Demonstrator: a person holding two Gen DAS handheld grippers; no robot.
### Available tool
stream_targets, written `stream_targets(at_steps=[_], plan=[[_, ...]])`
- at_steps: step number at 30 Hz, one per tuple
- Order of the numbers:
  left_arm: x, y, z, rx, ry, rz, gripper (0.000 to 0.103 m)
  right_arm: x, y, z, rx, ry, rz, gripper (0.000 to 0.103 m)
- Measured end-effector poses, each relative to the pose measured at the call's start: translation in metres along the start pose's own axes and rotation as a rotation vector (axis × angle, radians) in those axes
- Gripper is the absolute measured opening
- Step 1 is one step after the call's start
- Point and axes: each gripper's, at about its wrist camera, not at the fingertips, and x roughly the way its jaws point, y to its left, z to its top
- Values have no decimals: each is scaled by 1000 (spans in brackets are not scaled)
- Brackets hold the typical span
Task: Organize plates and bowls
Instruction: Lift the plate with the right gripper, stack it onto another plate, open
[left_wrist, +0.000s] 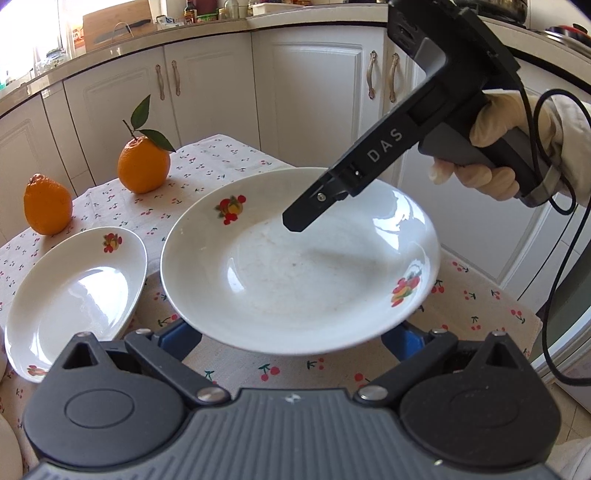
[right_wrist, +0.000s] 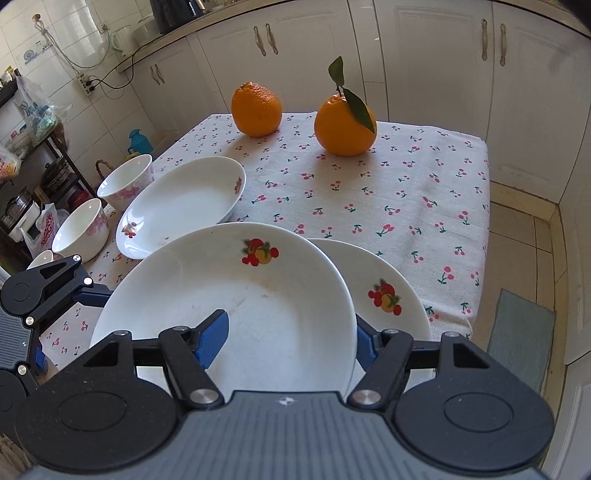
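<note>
A round white plate with fruit prints hangs tilted above the cherry-print tablecloth. My right gripper is shut on its rim, with one blue finger inside the plate and the other finger outside. In the left wrist view the right gripper reaches in from the upper right. My left gripper is open, its fingers spread wide under the plate's near rim, tips hidden. A second round plate lies partly under the held one. An oval plate rests to the left.
Two white bowls with pink flowers stand at the table's left edge. Two oranges sit at the far end. White cabinets surround the table. A gloved hand holds the right gripper.
</note>
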Motion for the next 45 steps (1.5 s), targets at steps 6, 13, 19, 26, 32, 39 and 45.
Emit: stream_targets(at_steps=[6,13,19,26,32,39,45], plan=[[8,-4,6,15,2,-2,102,3,-15,-6,39,-3,-9,75],[14,-5,9,30,4,3,102,2,-25,-14,71,-1,-23,74],[20,-4,10,26,5,-7,102,-4,-27,-18,80,1,-39,74],[23,3,8,5,-4,-39,103,-15,-28,-25,106,-9,-53,75],[22,-4,8,41,-25,-32,103,-26,-24,-28,107,-18,-75,76],[23,-2,8,8,-33,-44,103,-29,-13,-30,83,-2,-132,81],[17,-3,3,6,-41,-22,102,-26,-2,-32,59,23,-162,92]])
